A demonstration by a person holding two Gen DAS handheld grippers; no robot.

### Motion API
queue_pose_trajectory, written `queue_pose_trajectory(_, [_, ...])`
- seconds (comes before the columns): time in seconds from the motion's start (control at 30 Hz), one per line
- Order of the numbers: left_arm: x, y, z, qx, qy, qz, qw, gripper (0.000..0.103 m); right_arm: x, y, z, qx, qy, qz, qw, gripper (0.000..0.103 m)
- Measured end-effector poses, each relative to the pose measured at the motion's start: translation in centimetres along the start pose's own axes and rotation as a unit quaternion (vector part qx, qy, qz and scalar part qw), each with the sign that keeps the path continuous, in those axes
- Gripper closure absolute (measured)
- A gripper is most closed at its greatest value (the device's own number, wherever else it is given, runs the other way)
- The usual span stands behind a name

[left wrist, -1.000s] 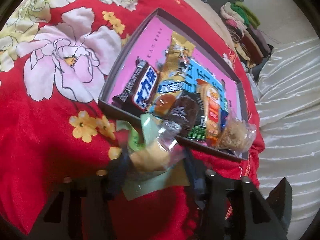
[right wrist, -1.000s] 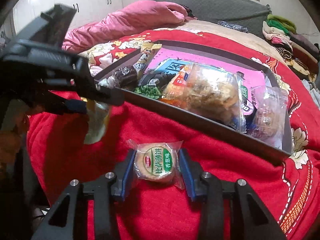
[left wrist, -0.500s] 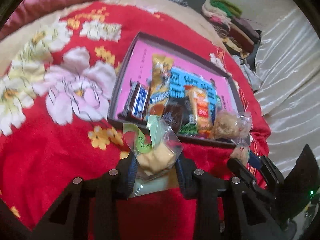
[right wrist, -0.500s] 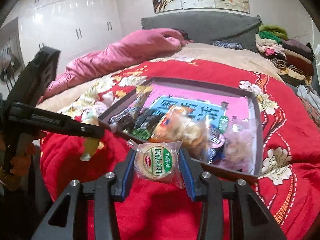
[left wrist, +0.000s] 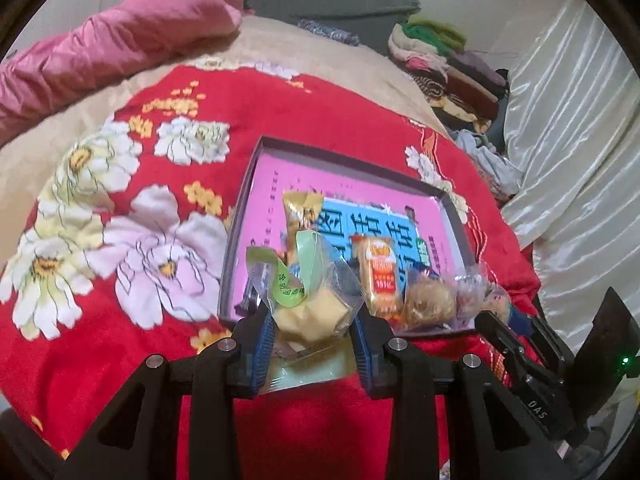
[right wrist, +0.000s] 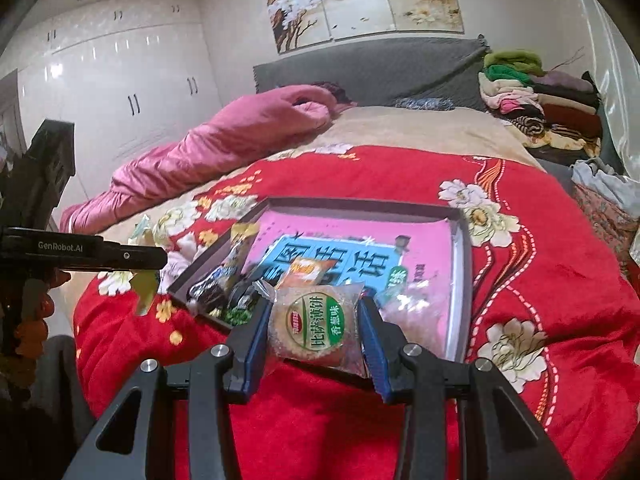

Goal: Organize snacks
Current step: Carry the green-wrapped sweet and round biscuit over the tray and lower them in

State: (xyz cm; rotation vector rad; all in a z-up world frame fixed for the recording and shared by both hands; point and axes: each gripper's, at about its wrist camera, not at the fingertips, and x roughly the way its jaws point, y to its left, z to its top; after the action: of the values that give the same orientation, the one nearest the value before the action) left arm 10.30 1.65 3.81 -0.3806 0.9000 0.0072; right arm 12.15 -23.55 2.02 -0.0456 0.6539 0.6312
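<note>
Snacks lie heaped along the near edge of a shallow grey tray (left wrist: 256,184) with a pink floor, which sits on the red flowered blanket (left wrist: 120,216) at mid-frame in both views. Two more are held above the blanket, in front of the tray. The left tool (left wrist: 312,340) is clenched on a clear wrapper with green print holding a pale yellow cake (left wrist: 312,312); its blue pads press the wrapper from both sides. The right tool (right wrist: 314,340) grips a round biscuit pack (right wrist: 314,326) with a green label, low centre of its frame. A pink quilt (right wrist: 224,148) lies upper left; folded clothes (right wrist: 536,100) are stacked upper right.
</note>
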Motion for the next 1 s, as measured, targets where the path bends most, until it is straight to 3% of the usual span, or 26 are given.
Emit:
queue_pose_trajectory(0.43, [0.6, -0.7, 1.5, 0.011, -0.017, 0.021, 0.9996, 0.068, -0.4, -1.2, 1.0, 0.012, -0.022, -0.009, 1.000, 0.059])
queue_pose_trajectory(1.0, [2.4, -0.4, 1.3, 0.016, -0.004, 0.030, 0.9994, 0.068, 0.2, -2.2, 0.6, 0.023, -0.009, -0.018, 1.000, 0.059])
